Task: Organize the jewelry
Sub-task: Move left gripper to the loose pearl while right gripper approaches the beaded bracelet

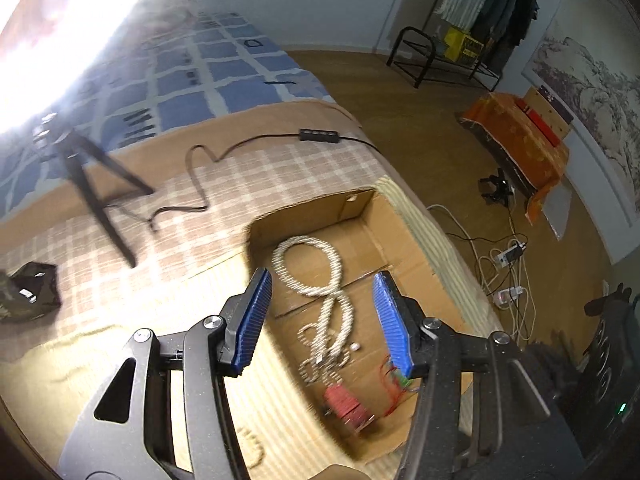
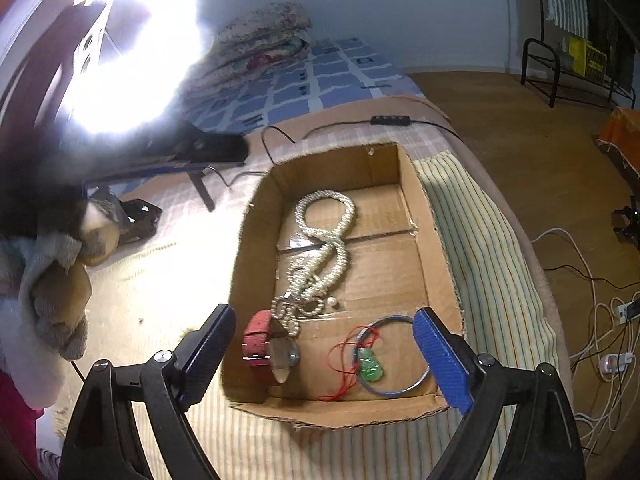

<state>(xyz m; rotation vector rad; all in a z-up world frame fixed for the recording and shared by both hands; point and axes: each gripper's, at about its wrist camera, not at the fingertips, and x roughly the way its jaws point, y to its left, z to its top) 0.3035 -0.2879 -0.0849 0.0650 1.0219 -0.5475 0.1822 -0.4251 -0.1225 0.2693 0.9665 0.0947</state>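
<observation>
A shallow cardboard box [image 2: 412,184] lies on the bed and holds the jewelry. In it are a thick pearl rope necklace [image 2: 326,232], a red-strap watch [image 2: 264,346], a green jade pendant on red cord [image 2: 370,366] and a thin blue bangle [image 2: 394,392]. My right gripper [image 2: 324,354] is open and empty, hovering just above the box's near end. In the left wrist view the box [image 1: 404,224], pearl necklace [image 1: 316,272] and watch [image 1: 346,404] show, blurred. My left gripper [image 1: 322,322] is open and empty over the box.
A black tripod [image 1: 92,184] and a cable with a black controller [image 1: 318,135] lie on the bed behind the box. A bright ring light [image 2: 132,40] glares at the upper left. A small black pouch [image 2: 140,216] sits left of the box. Floor cables [image 2: 600,320] lie to the right.
</observation>
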